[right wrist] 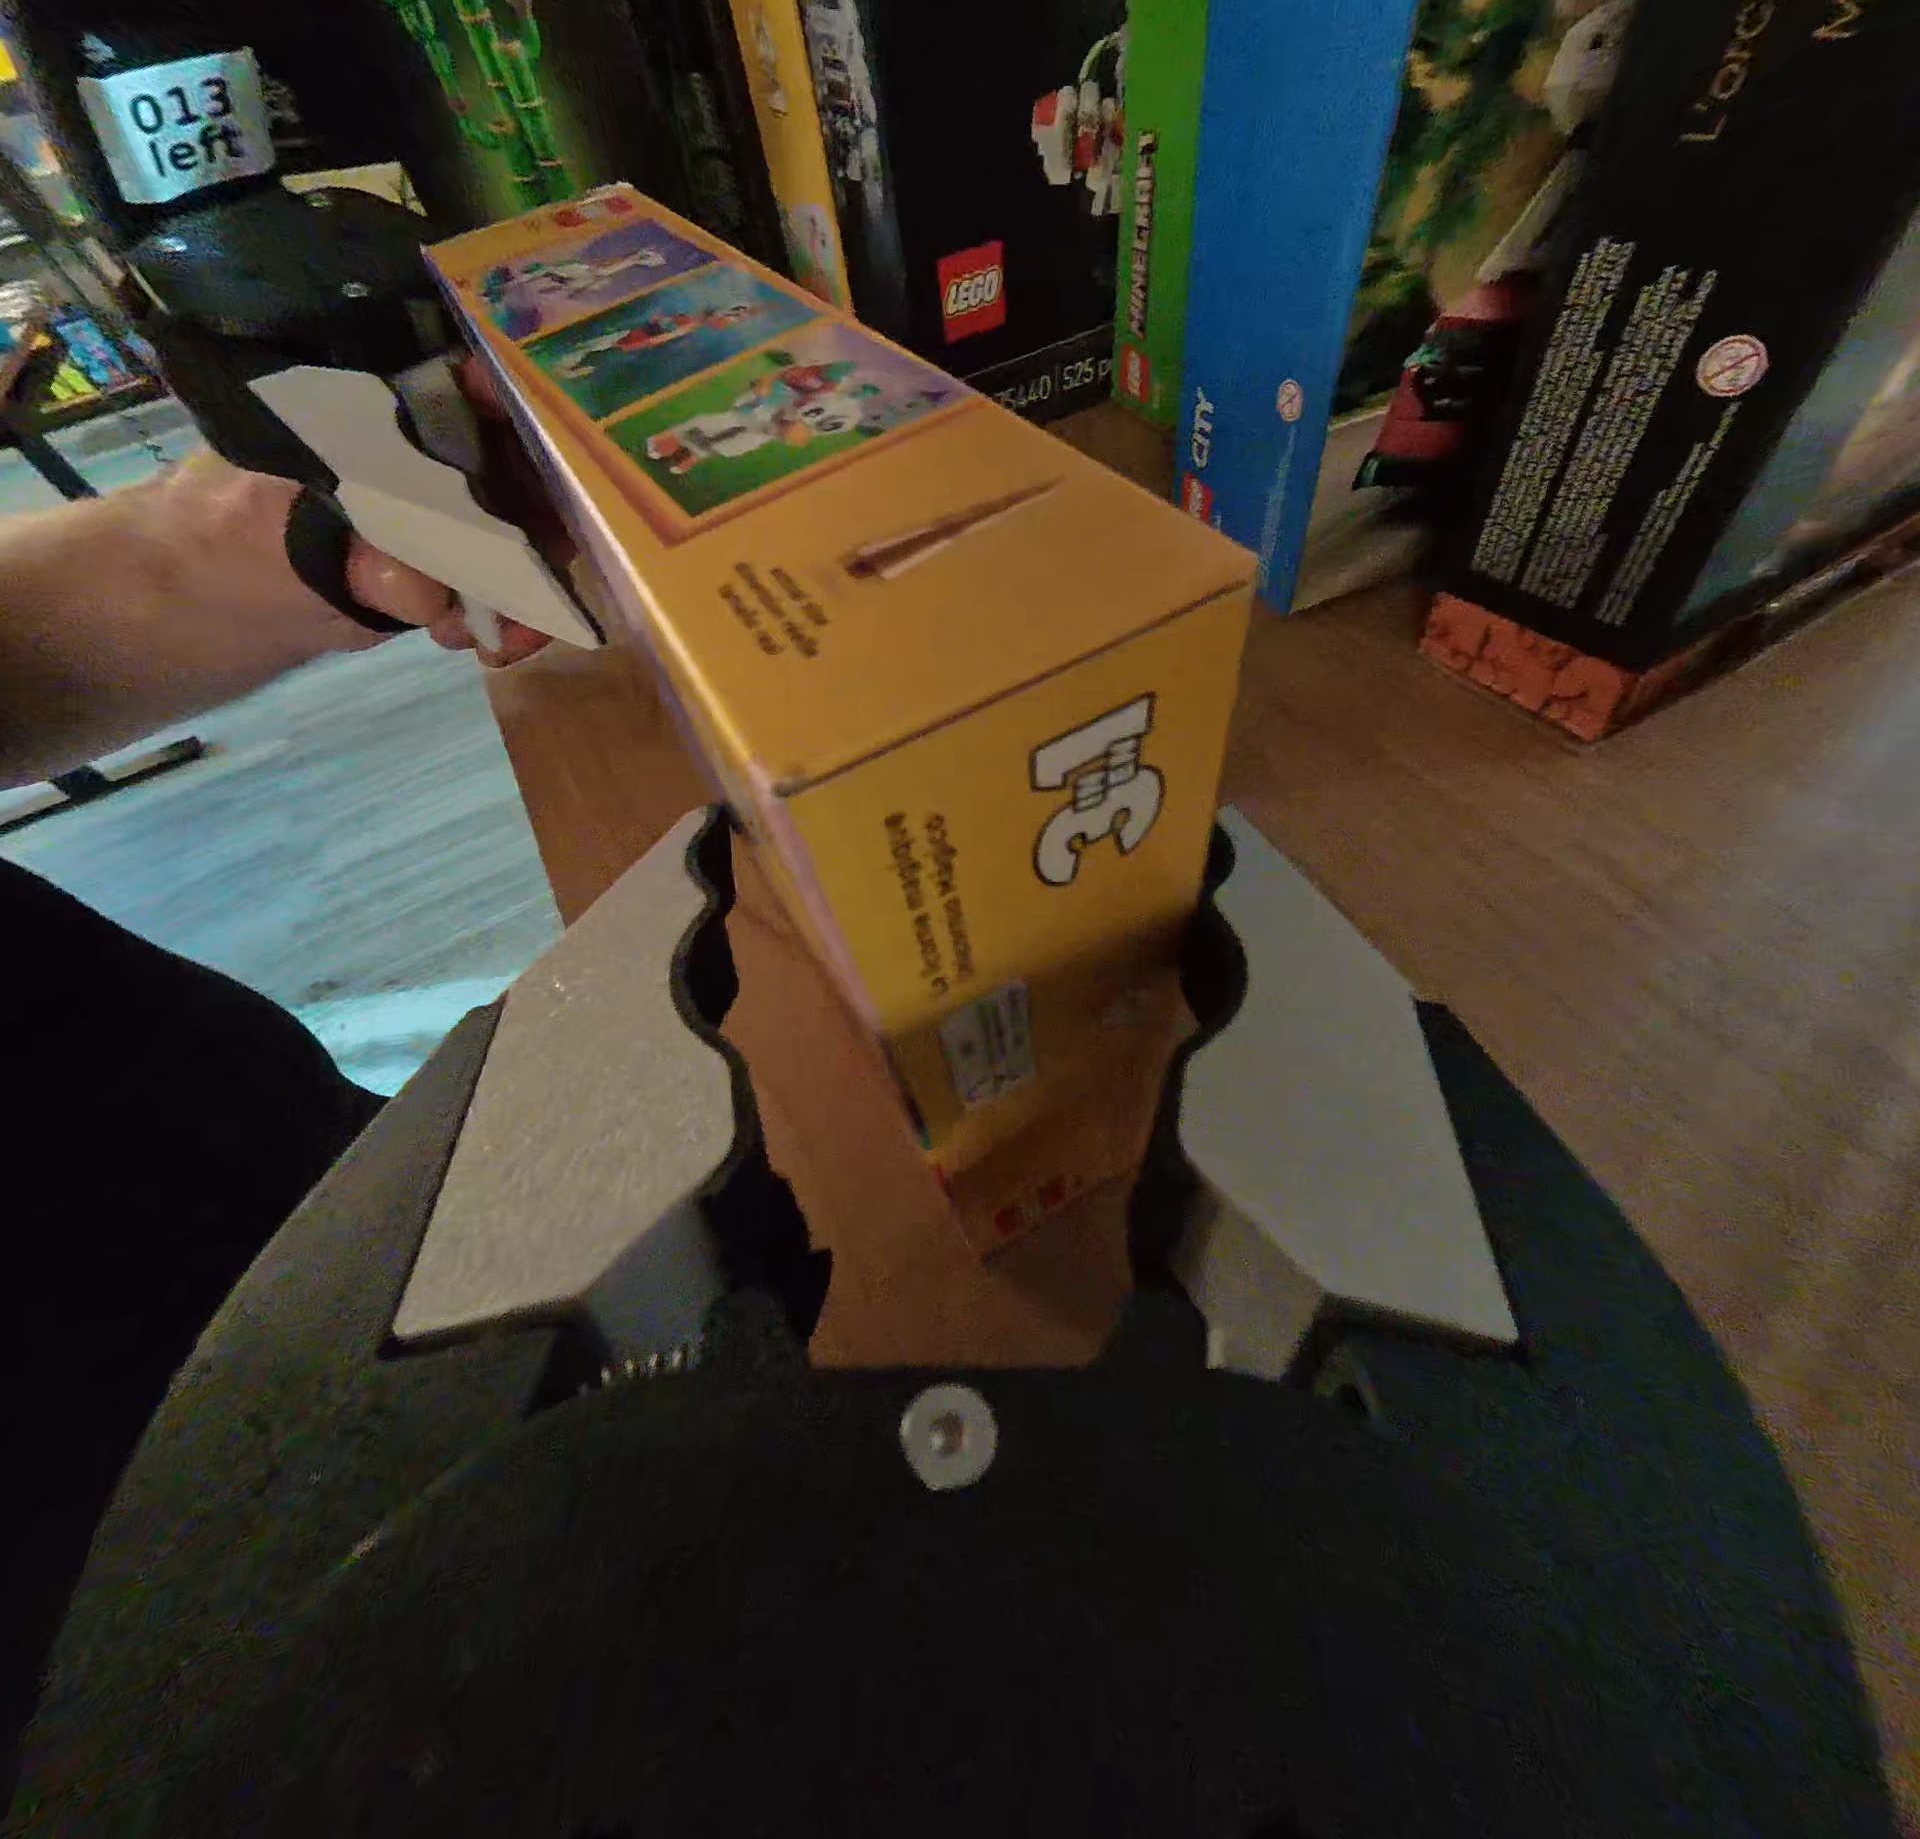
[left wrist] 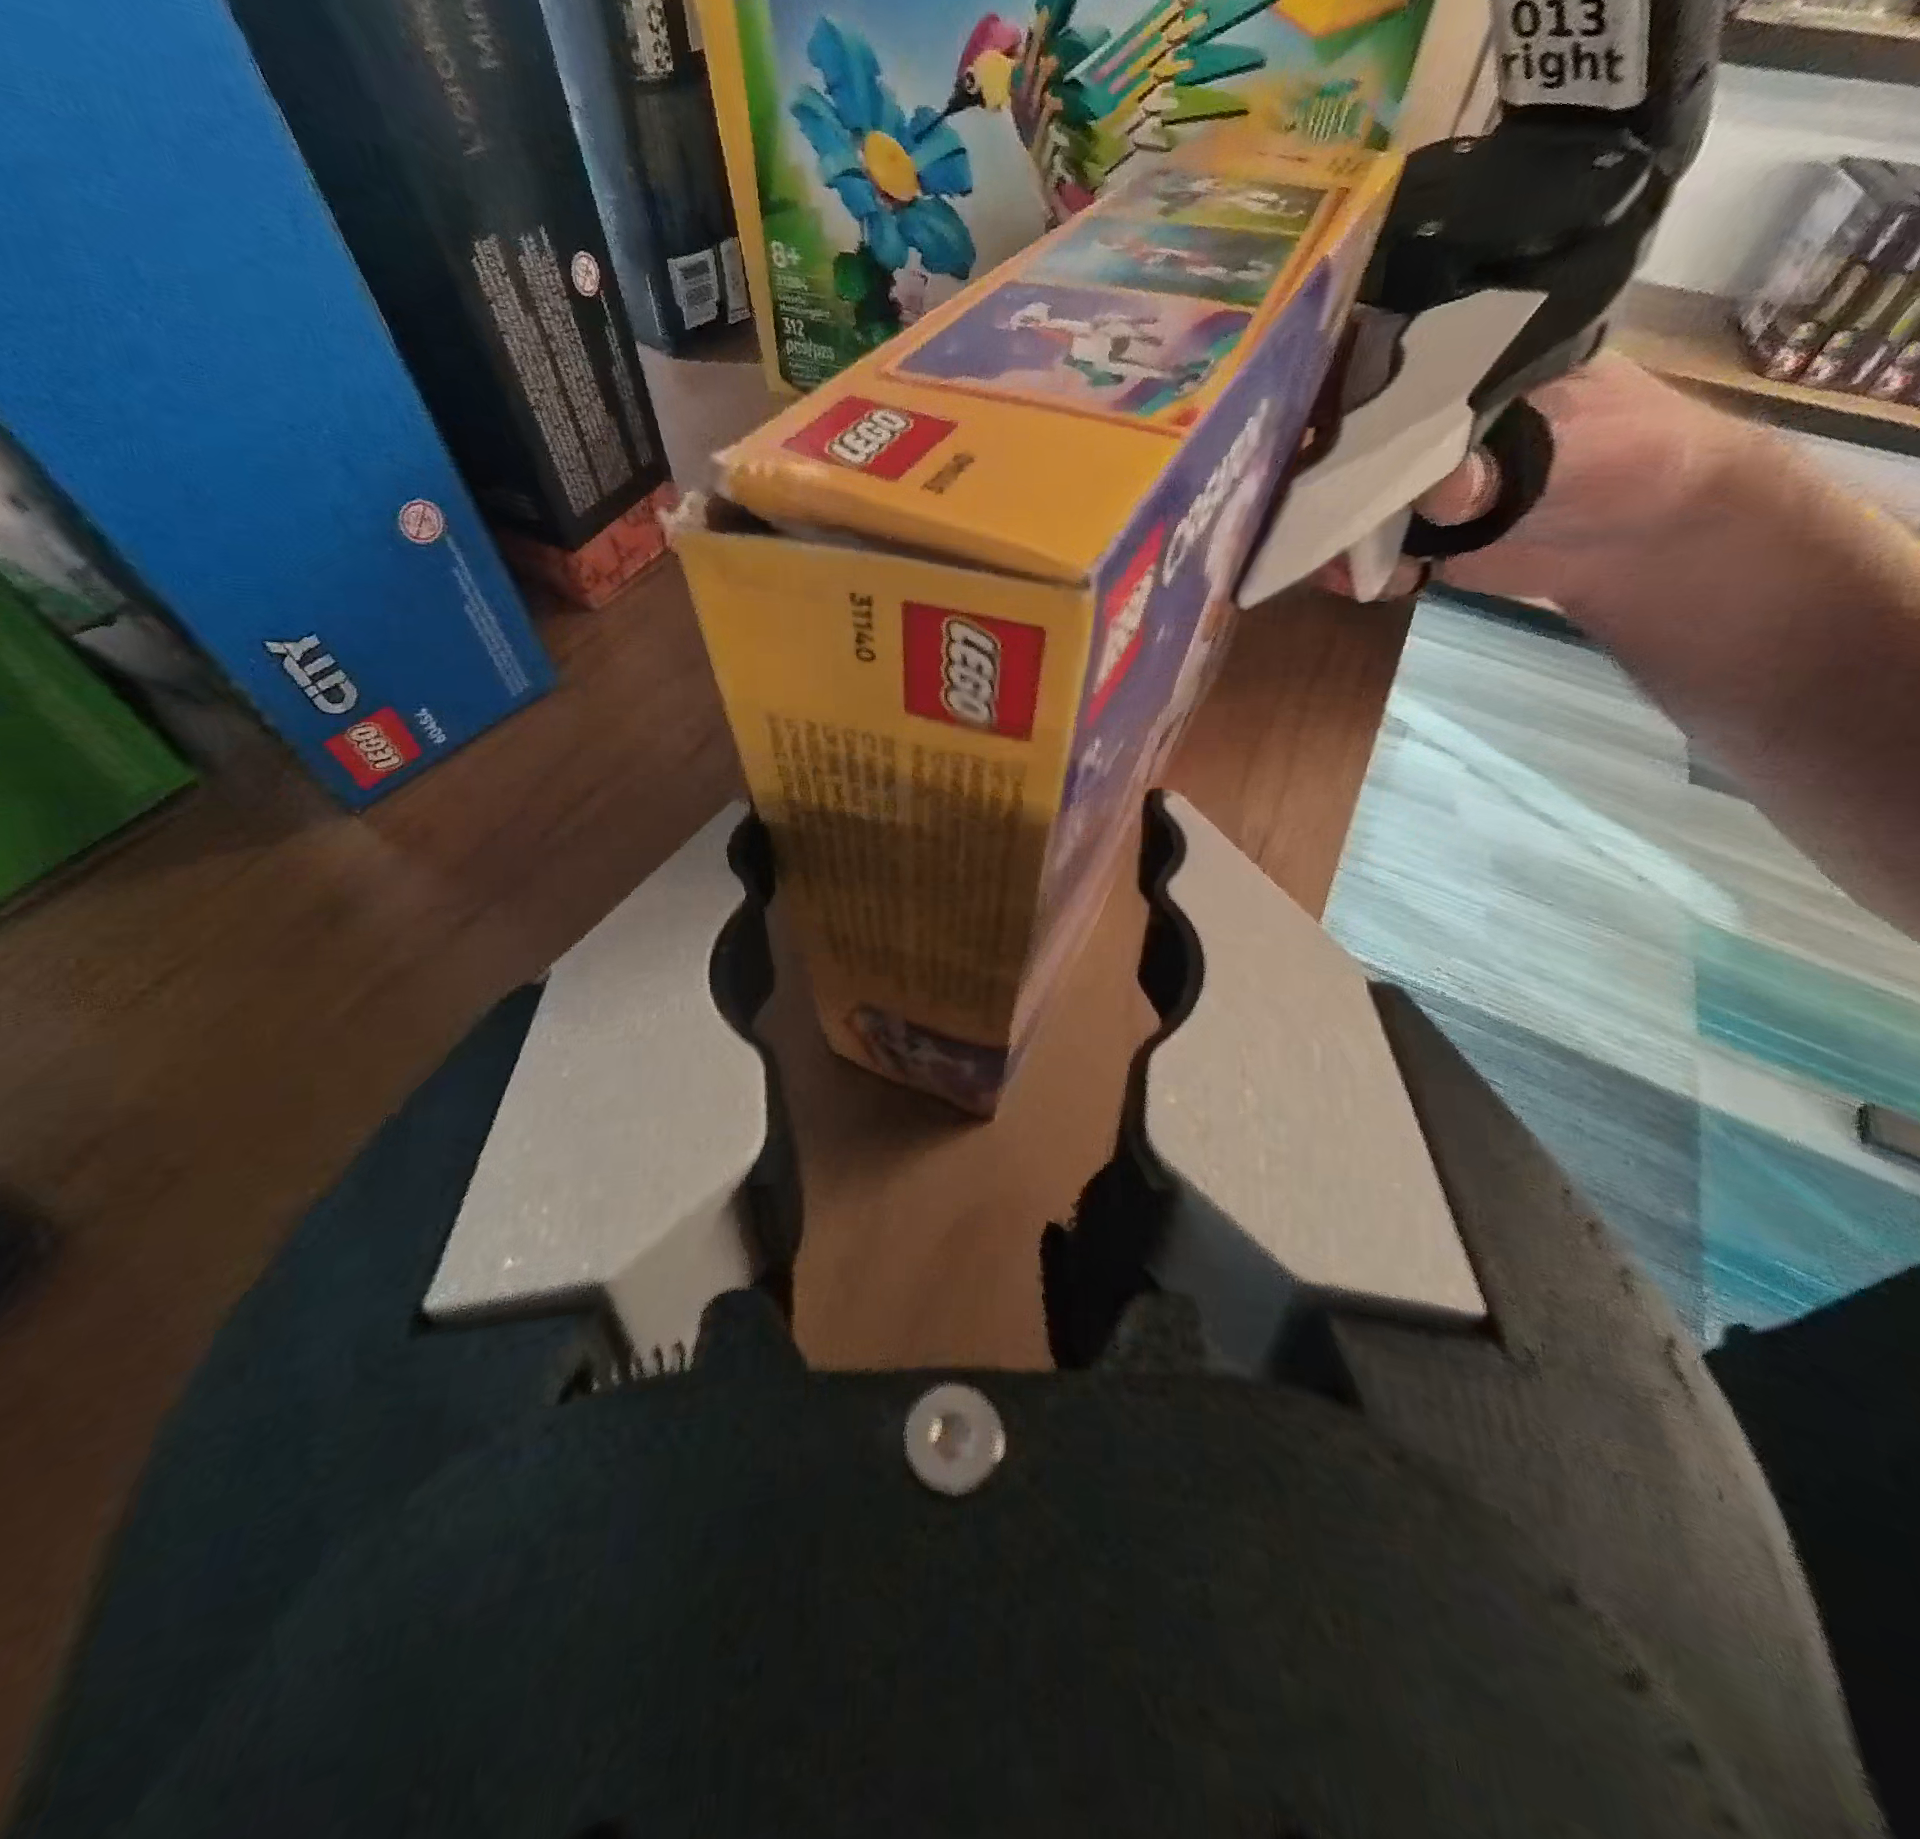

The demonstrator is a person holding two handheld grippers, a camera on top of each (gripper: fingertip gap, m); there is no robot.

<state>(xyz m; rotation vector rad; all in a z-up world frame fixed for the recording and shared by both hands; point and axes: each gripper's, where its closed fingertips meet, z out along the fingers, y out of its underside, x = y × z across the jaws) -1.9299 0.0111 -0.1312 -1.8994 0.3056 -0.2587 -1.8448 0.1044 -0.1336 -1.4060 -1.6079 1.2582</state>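
Observation:
A long yellow toy-brick box (left wrist: 935,563) with a purple front stands on its long edge on the wooden table (left wrist: 416,958). My left gripper (left wrist: 951,854) straddles one end of it. The left pad (left wrist: 753,854) is against the yellow side, and a gap shows between the right pad (left wrist: 1158,854) and the purple face. My right gripper (right wrist: 966,854) straddles the other end of the box (right wrist: 935,594), jaws wide, fingertips beside its corners without a plain squeeze. Each gripper shows at the box's far end in the other view: the left one (right wrist: 436,511), the right one (left wrist: 1382,439).
Tall boxes stand along the back: a blue one (left wrist: 260,439), a black one (left wrist: 468,231), and one picturing a flower and bird (left wrist: 987,127). The right wrist view shows blue (right wrist: 1288,231), green (right wrist: 1164,179) and black (right wrist: 1662,335) boxes. The table edge (left wrist: 1351,750) drops to a pale floor.

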